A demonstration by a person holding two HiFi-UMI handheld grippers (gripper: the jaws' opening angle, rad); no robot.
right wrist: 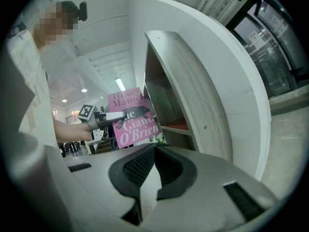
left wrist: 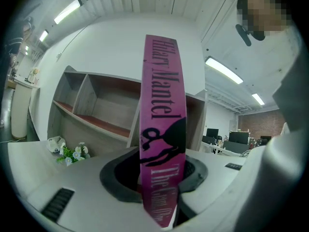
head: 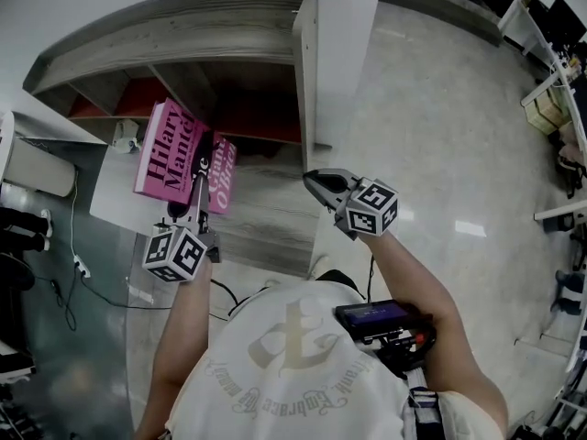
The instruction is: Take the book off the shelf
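A pink paperback book hangs in front of the wooden shelf unit, outside its compartments. My left gripper is shut on it, with the jaws across the cover. In the left gripper view the book's spine stands upright between the dark pads. In the right gripper view the book's cover shows with the left gripper clamped over it. My right gripper hovers to the right, near the shelf's side panel, apart from the book. Its jaws are shut with nothing in them.
The shelf's red-floored compartments look bare. A small bunch of flowers and a white object lie on the white ledge beside the shelf. Cables trail on the floor at left. Desks stand far right.
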